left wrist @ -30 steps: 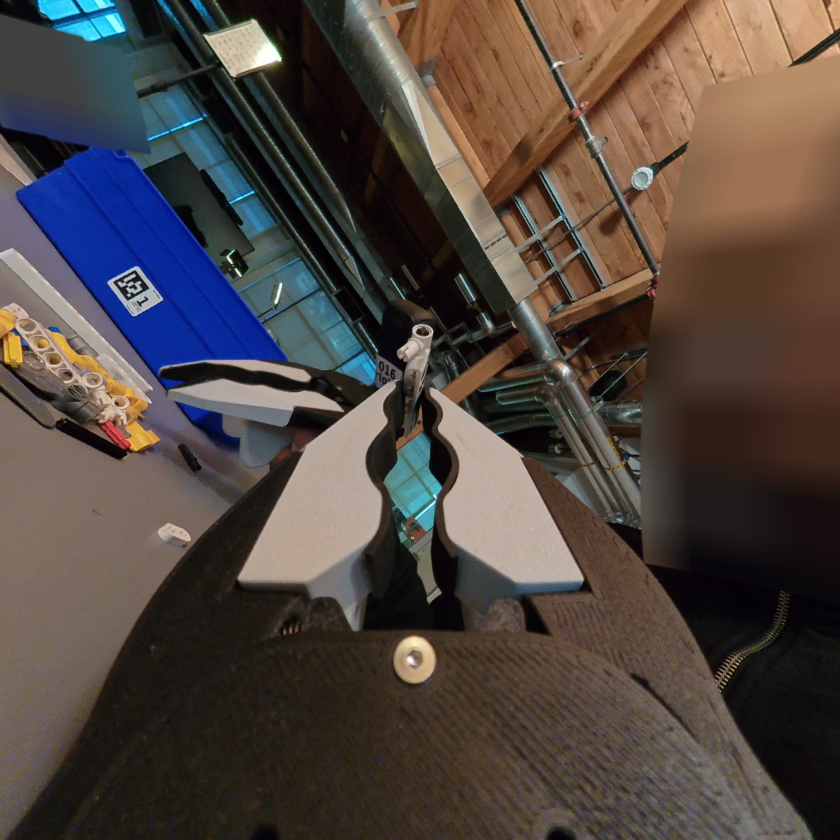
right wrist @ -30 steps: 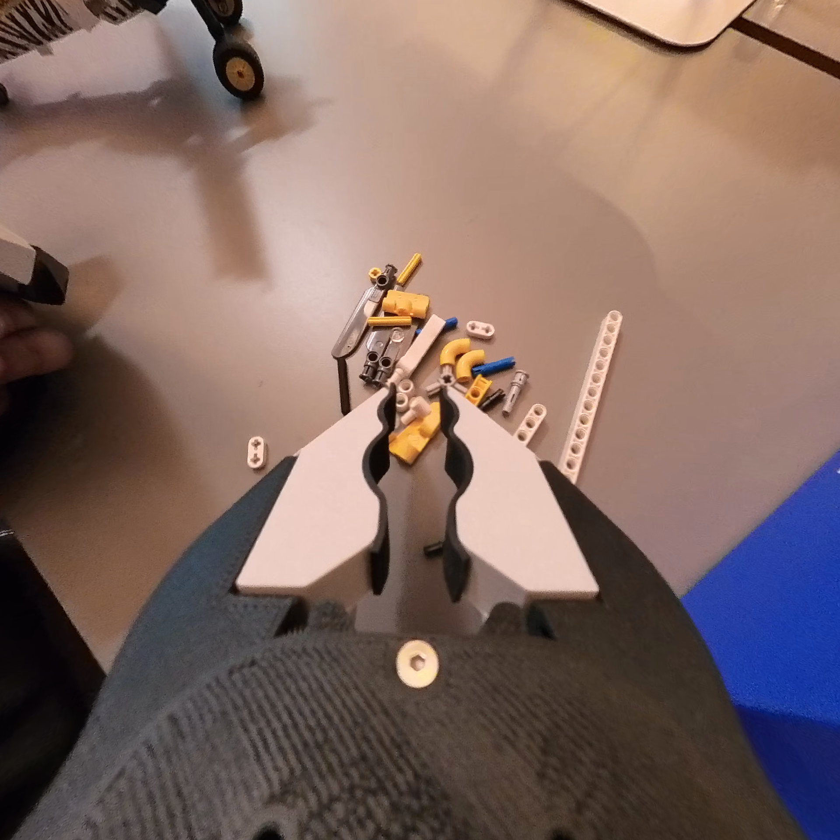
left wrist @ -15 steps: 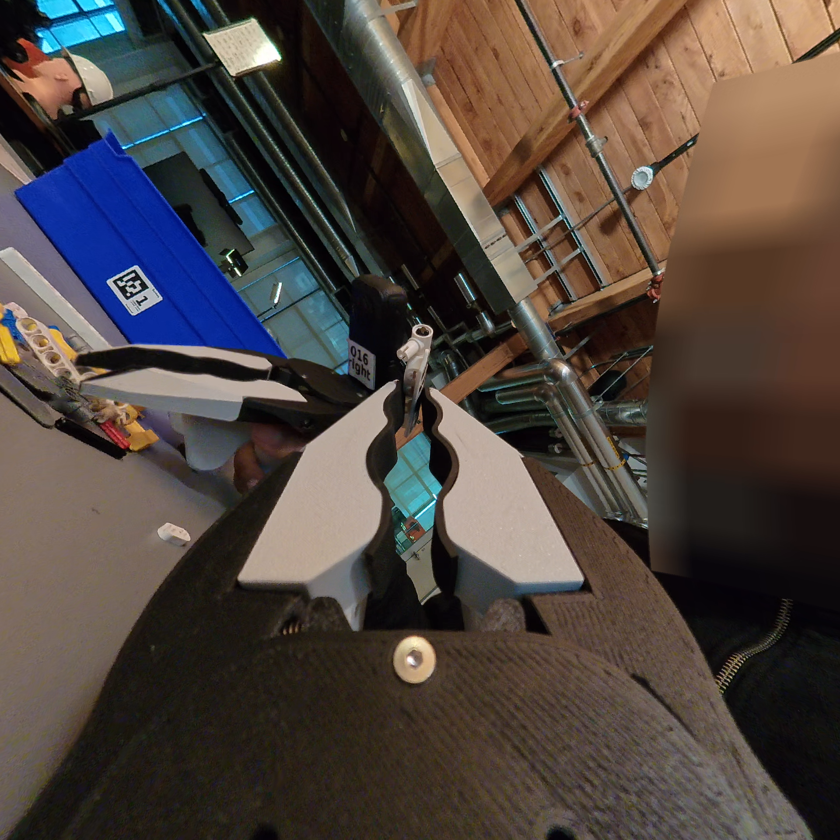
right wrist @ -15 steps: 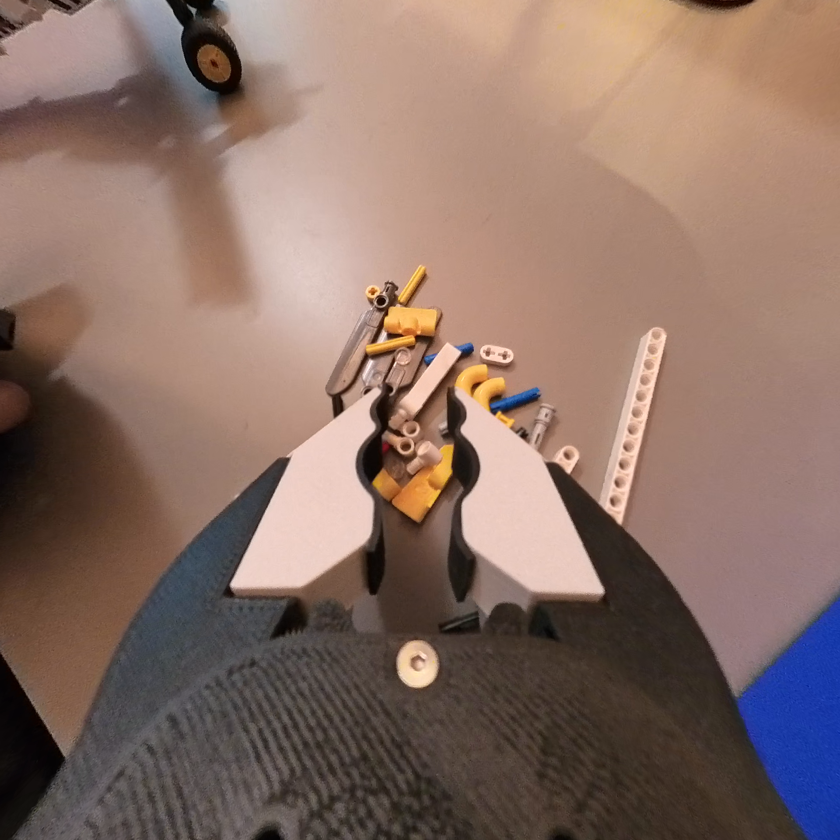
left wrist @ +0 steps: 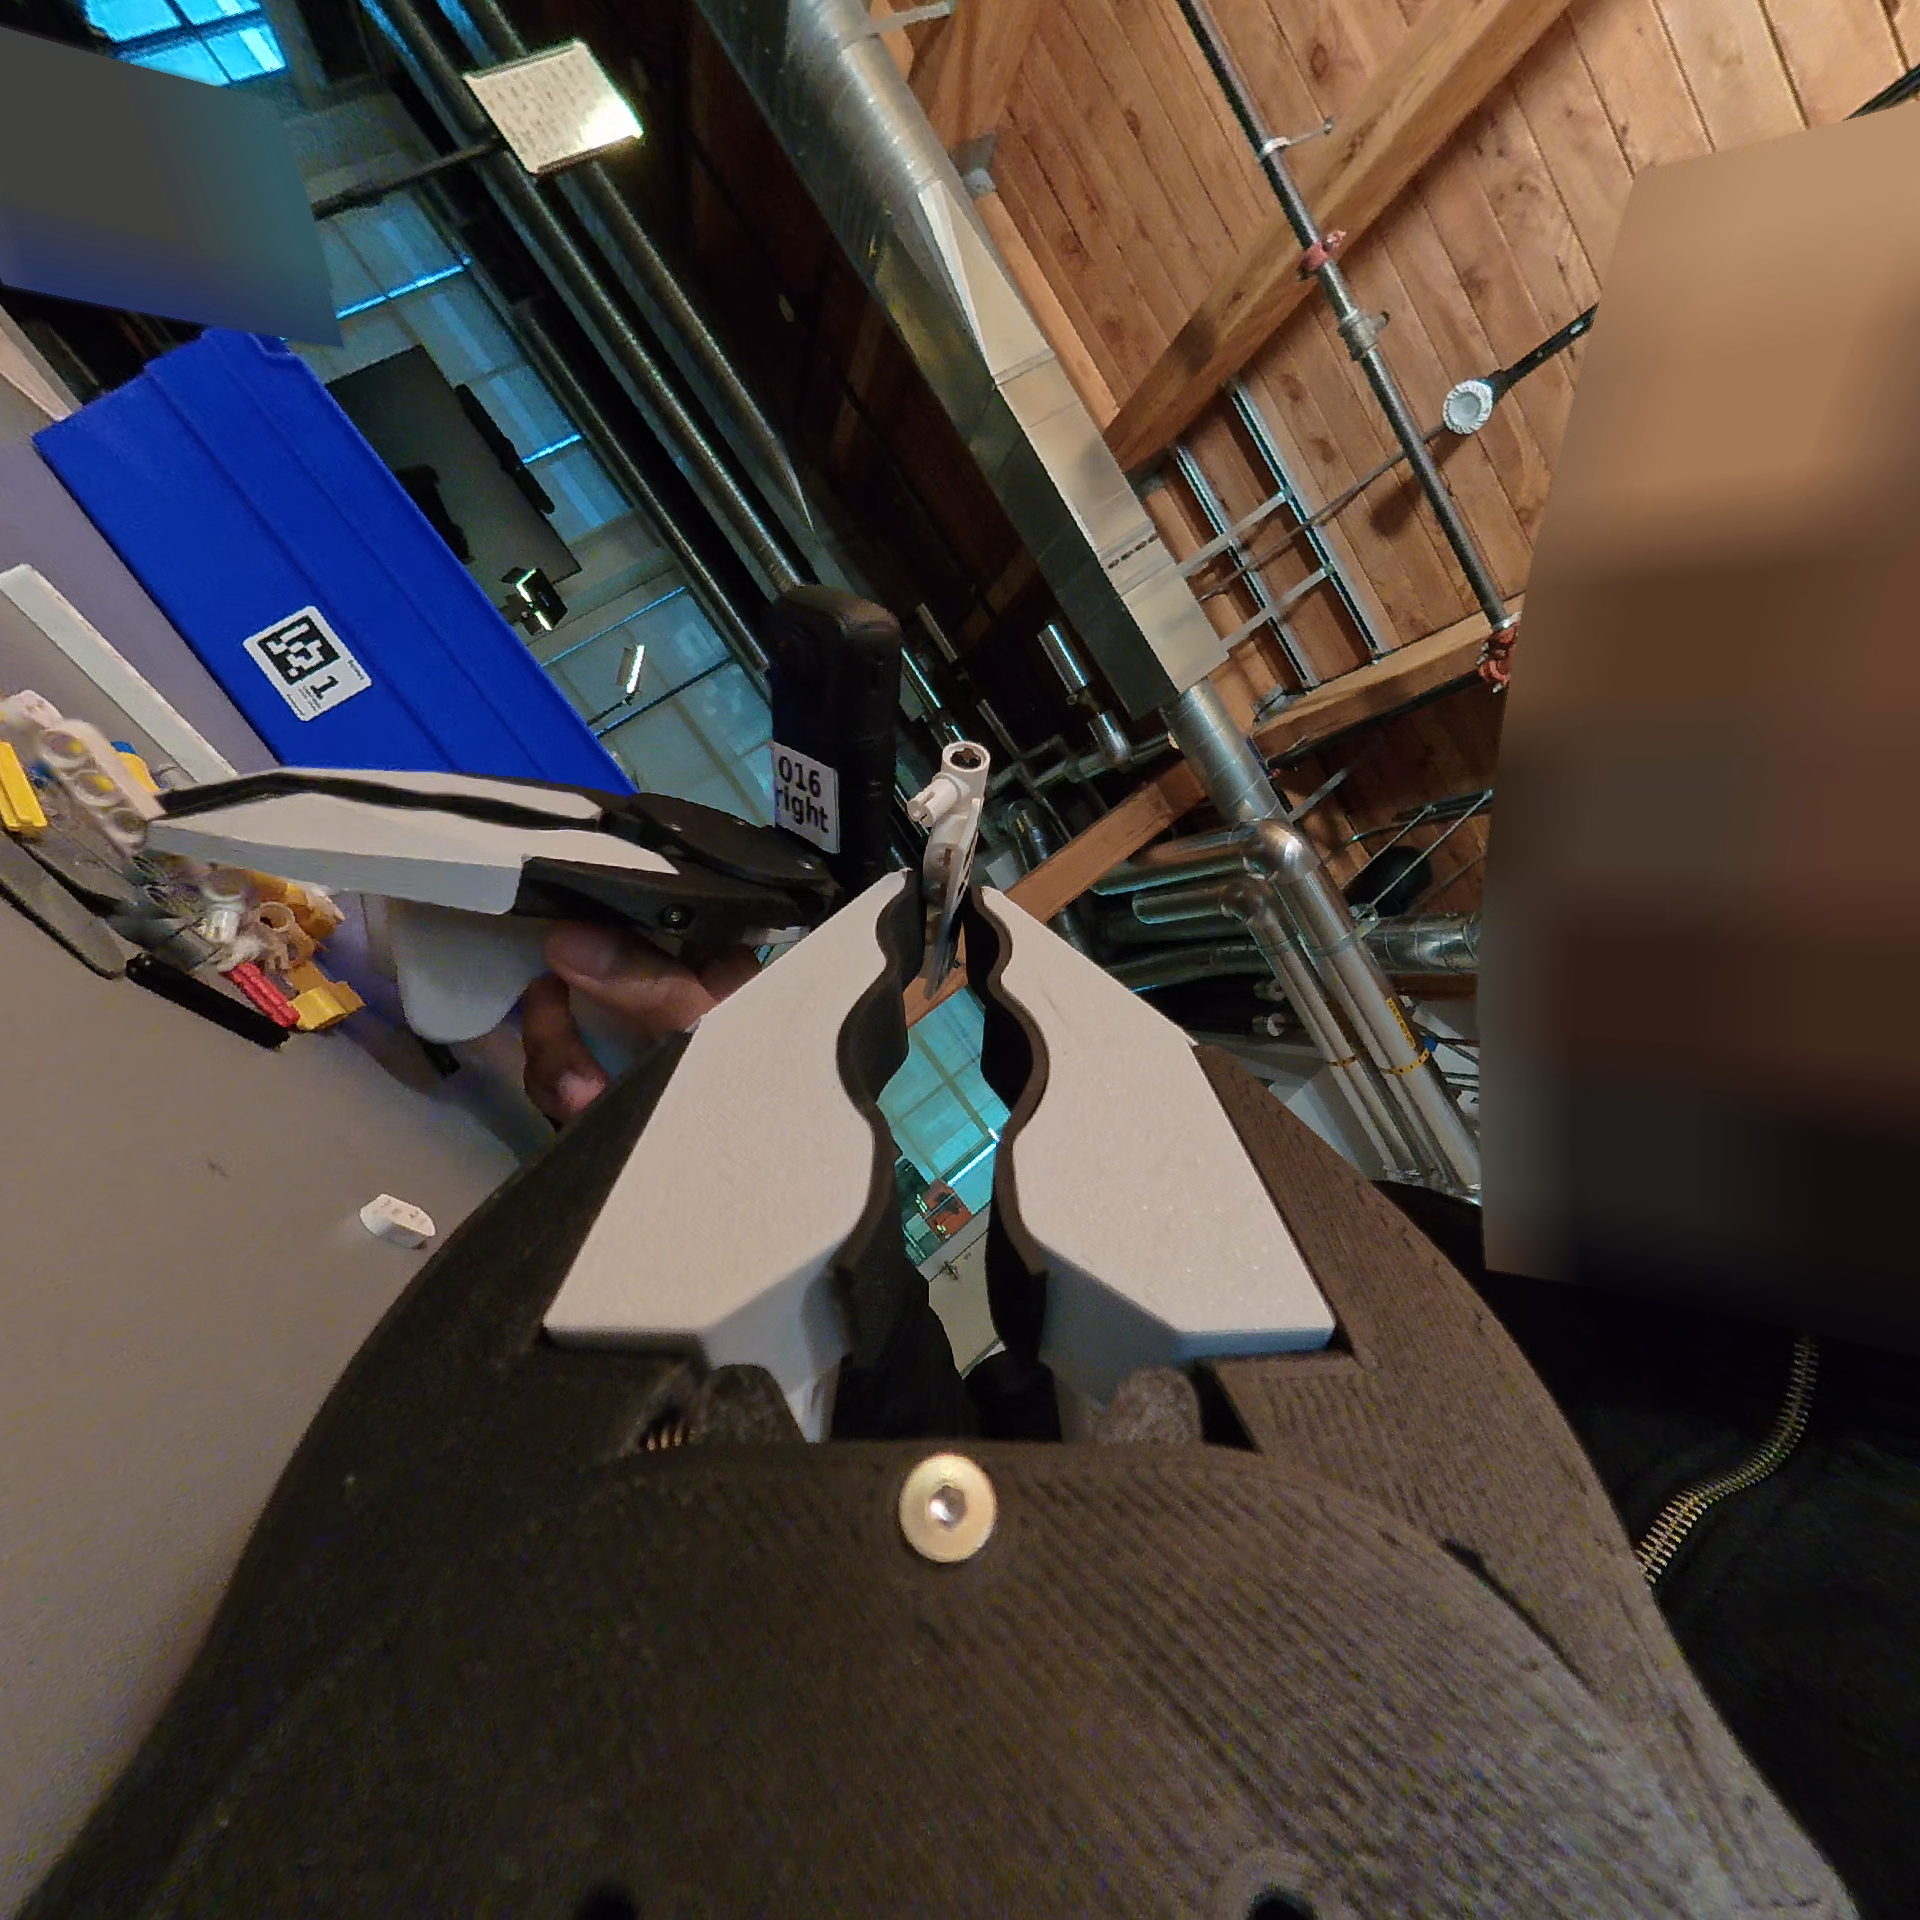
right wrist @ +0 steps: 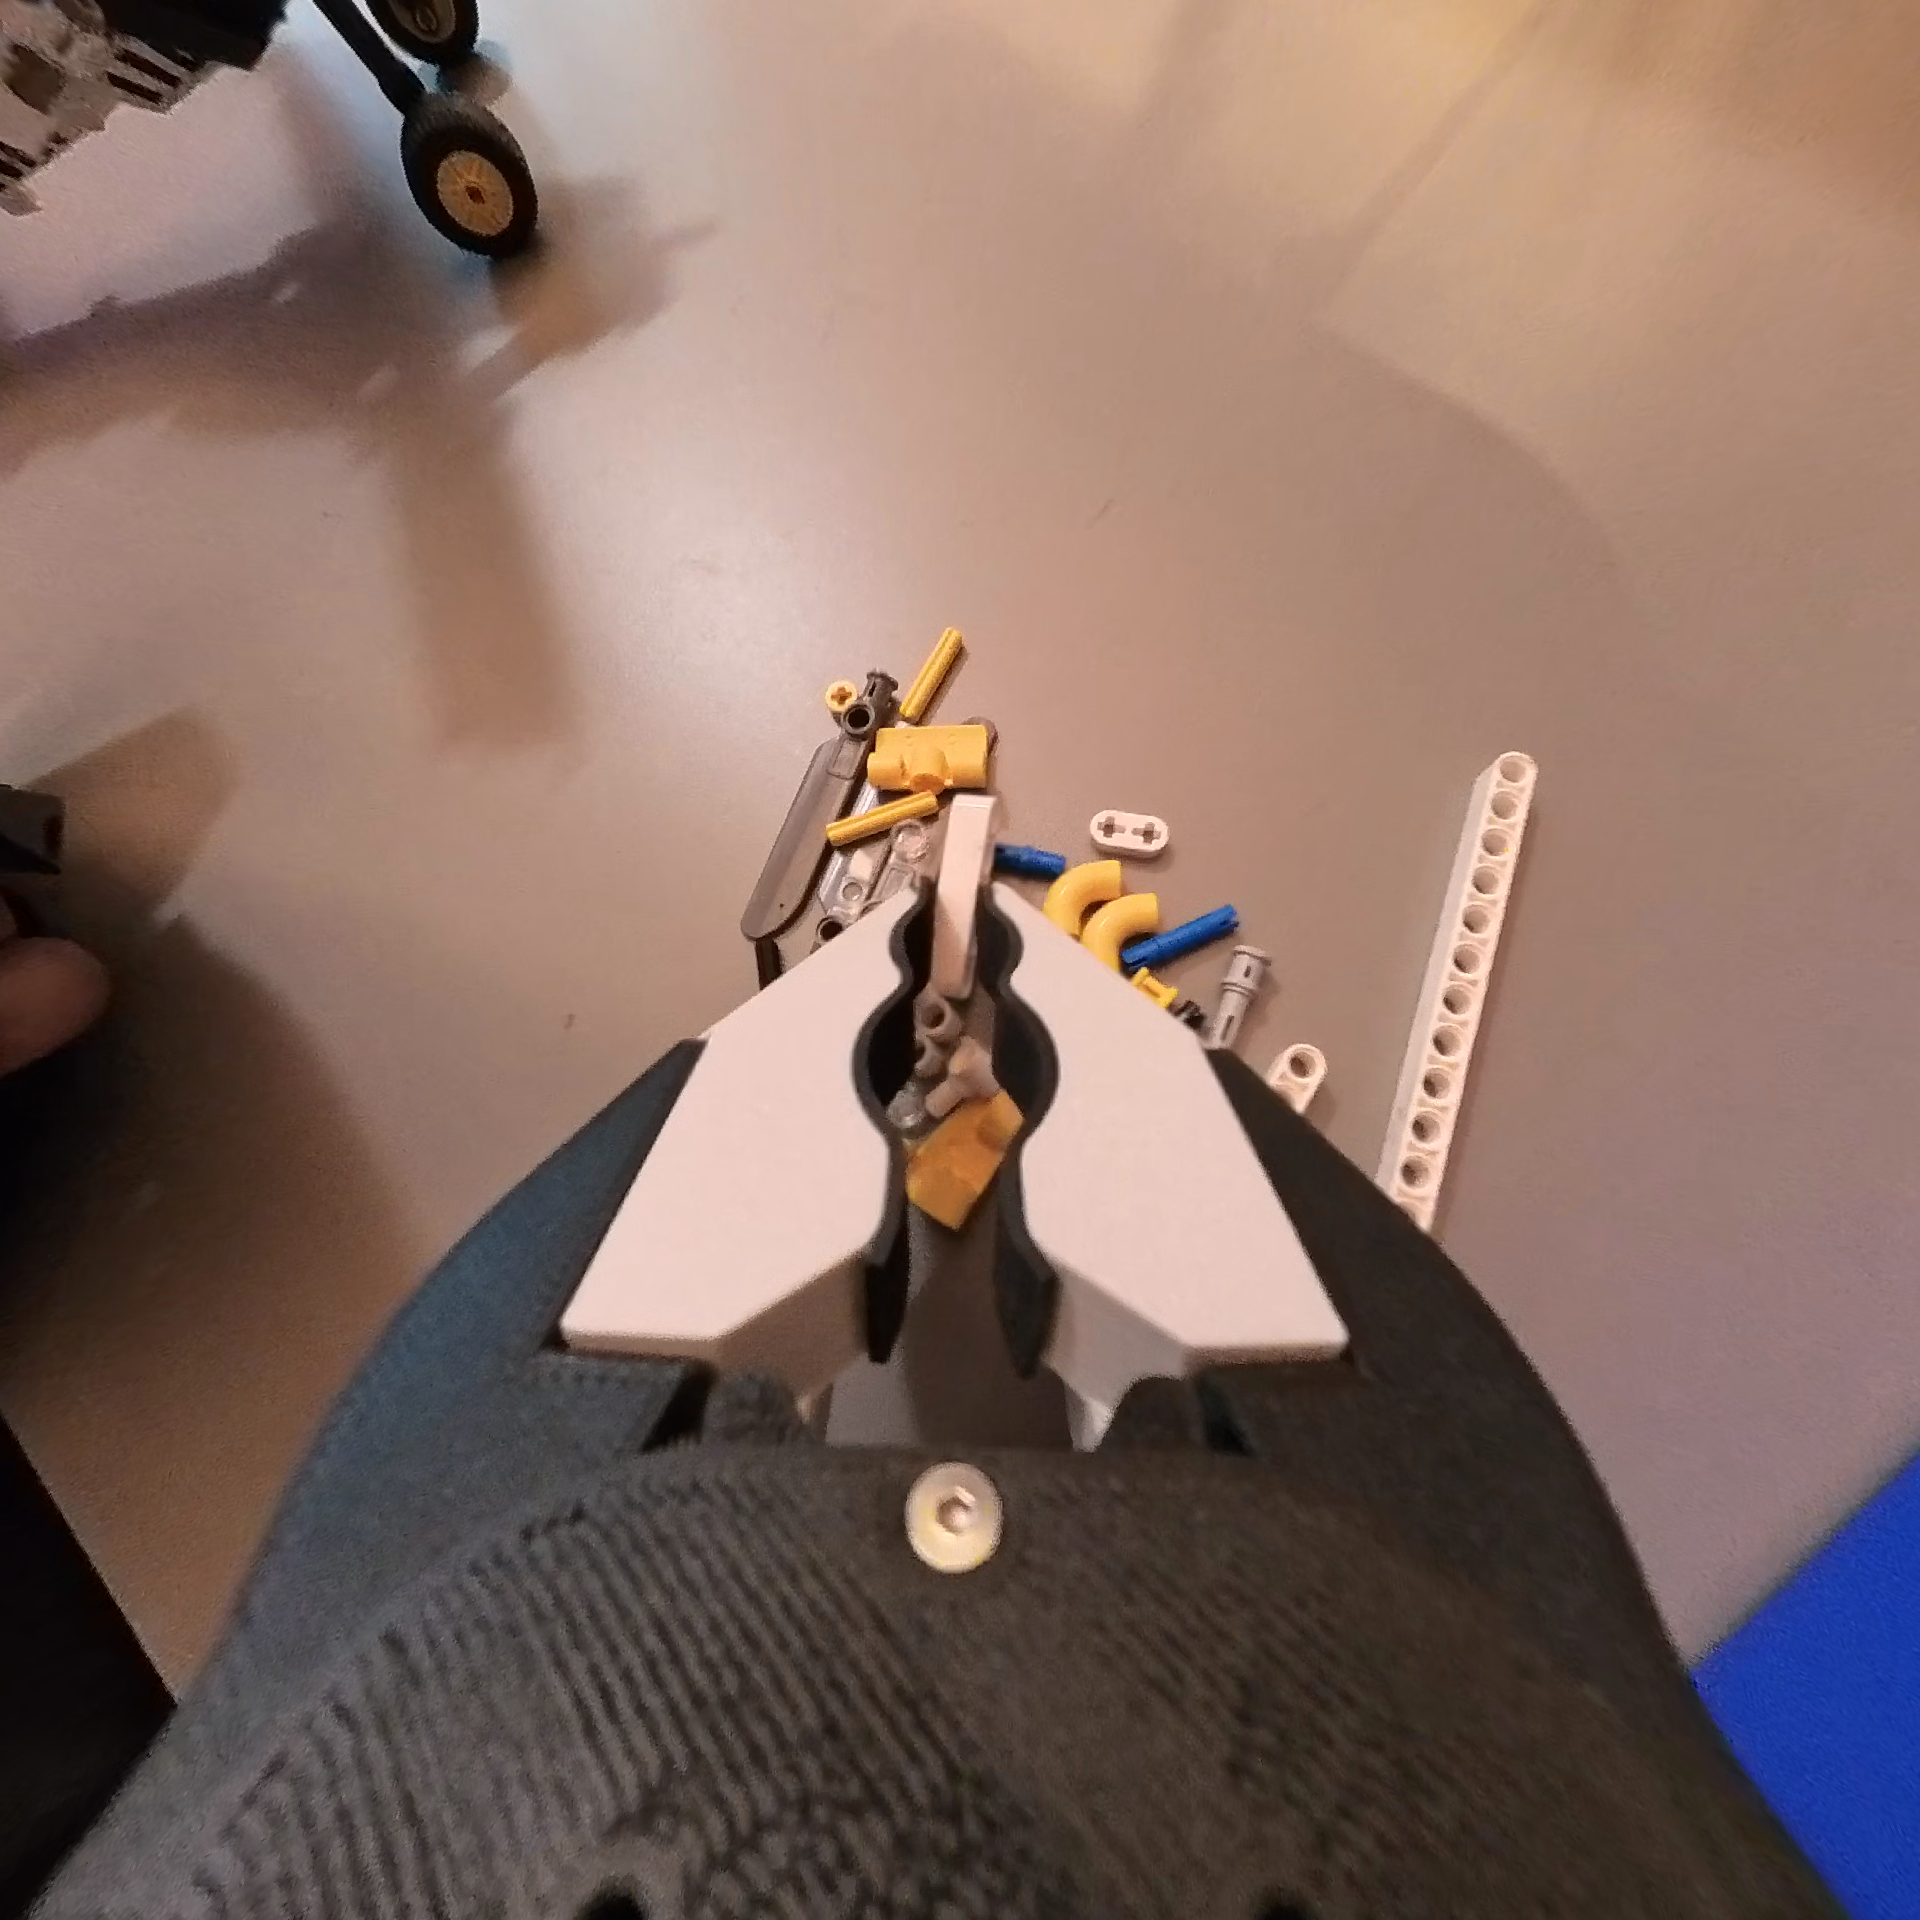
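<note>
Workshop loft: exposed metal ducts [left wrist: 935, 312], timber ceiling [left wrist: 1299, 156], blue bin [left wrist: 312, 582].

My left wrist camera tilts up at the ceiling; my right looks down, close over the parts pile [right wrist: 997, 894] both share.

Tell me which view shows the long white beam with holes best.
The right wrist view. The beam lies flat on the table in full length there, right of the parts pile, its row of holes plain. The left wrist view shows only a white strip at its left edge, which I cannot tell is the same beam.
</note>
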A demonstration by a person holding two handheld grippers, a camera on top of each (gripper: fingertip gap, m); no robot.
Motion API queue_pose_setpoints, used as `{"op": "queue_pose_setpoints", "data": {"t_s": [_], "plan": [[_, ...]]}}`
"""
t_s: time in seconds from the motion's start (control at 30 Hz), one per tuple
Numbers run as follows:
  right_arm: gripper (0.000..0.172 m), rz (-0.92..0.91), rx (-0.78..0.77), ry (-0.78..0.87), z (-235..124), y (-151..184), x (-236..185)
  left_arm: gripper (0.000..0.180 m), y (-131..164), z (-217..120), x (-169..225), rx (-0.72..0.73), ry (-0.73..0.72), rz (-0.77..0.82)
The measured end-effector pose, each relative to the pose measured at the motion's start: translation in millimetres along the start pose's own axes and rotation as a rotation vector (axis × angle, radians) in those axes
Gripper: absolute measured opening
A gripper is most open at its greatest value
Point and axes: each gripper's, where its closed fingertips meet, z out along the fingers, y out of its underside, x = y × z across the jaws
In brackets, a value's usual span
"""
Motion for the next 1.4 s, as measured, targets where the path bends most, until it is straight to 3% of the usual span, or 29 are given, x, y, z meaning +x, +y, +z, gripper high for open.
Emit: {"op": "queue_pose_setpoints", "data": {"t_s": [0.23,0.47,0.7,1.07,1.4], "plan": [[0.006,-0.029,0.050,0.075,-12,-17,20,0.003,0,0,0,0.000,-0.001,0.000],[0.006,-0.159,-0.107,0.322,-2,-12,66,0.003,0,0,0,0.000,0.001,0.001],[0.013,-0.218,-0.121,0.401,-1,-11,73,0.003,0,0,0,0.000,0.000,0.001],[0.014,-0.135,0.113,0.367,-56,-32,58,0.003,0,0,0,-0.001,0.001,-0.001],[0.013,-0.106,0.058,0.254,-55,-16,44,0.003,0,0,0,-0.001,0.001,0.000]]}}
